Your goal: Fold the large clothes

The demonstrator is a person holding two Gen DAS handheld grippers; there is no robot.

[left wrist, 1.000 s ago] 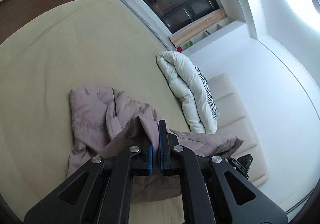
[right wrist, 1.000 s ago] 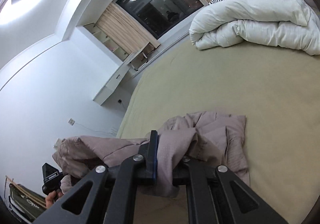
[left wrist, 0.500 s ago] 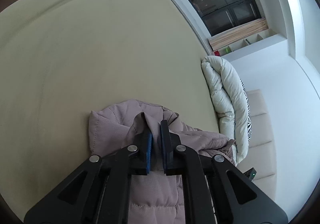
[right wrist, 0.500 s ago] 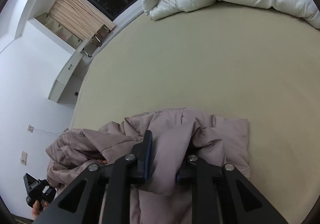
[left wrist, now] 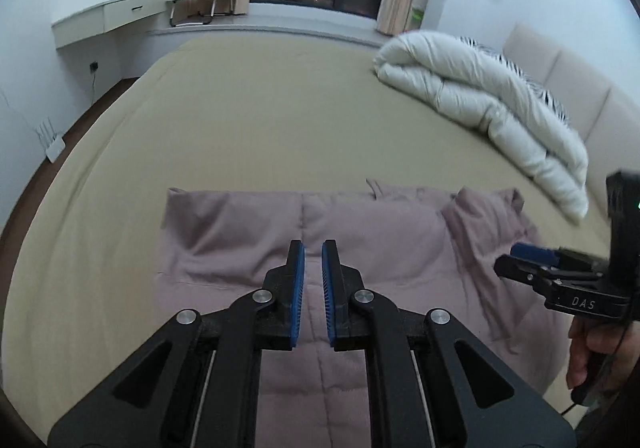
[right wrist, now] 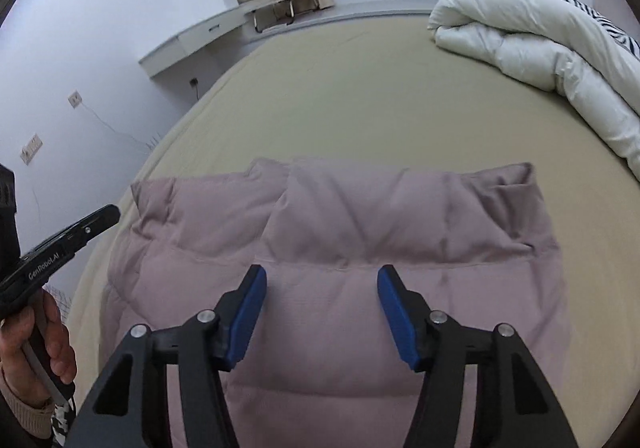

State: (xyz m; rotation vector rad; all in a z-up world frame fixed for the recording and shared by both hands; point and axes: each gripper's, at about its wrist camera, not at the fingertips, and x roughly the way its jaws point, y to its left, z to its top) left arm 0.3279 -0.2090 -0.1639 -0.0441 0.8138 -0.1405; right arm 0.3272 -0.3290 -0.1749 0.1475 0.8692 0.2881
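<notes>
On the bed (left wrist: pixel 248 120), your left claw (left wrist: pixel 313 272) has let go of the mauve padded jacket (left wrist: pixel 360 240): its blue pads, clamped on cloth a second ago, now stand slightly apart and empty. Your right claw (right wrist: pixel 322 304) has likewise released and gapes wide, holding nothing. The jacket, bunched and lifted before, now lies spread flat, so one fold appears laid down. It rests below and just beyond both claws, with the white duvet (right wrist: pixel 540 40) far right.

Dim even light, fisheye-warped edges, slight blur
</notes>
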